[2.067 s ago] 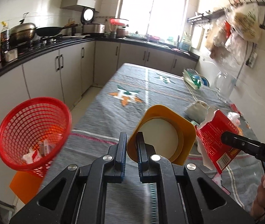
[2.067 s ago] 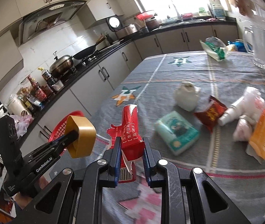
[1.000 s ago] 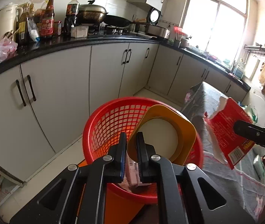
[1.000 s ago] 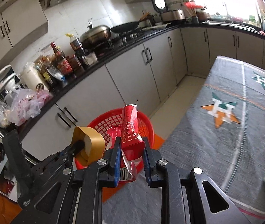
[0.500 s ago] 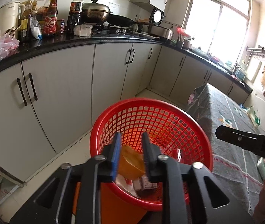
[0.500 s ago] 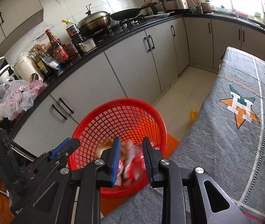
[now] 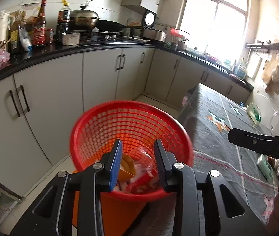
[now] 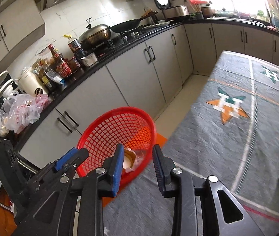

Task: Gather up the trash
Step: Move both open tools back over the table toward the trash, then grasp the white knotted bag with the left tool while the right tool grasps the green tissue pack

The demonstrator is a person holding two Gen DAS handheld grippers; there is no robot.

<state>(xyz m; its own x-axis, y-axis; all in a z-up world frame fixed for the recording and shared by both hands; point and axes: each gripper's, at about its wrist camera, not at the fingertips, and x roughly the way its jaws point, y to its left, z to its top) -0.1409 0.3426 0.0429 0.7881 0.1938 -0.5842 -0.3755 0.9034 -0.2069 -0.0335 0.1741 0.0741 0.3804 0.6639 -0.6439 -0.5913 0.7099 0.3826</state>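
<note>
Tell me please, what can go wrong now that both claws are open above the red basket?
1. The red basket stands off the table edge on an orange stool; a bump from the left claw could tip it.
2. The yellow tape roll and red carton lie loose inside and could spill.
3. The right claw is close to the left one, so they may knock together.

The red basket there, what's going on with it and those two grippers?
A person is collecting trash from the table into the red basket beside it. Both grippers have just been opening and nothing sits between their fingers: the left gripper hangs over the basket, the right gripper near its rim. A yellow tape roll and a red carton lie inside with other scraps.
</note>
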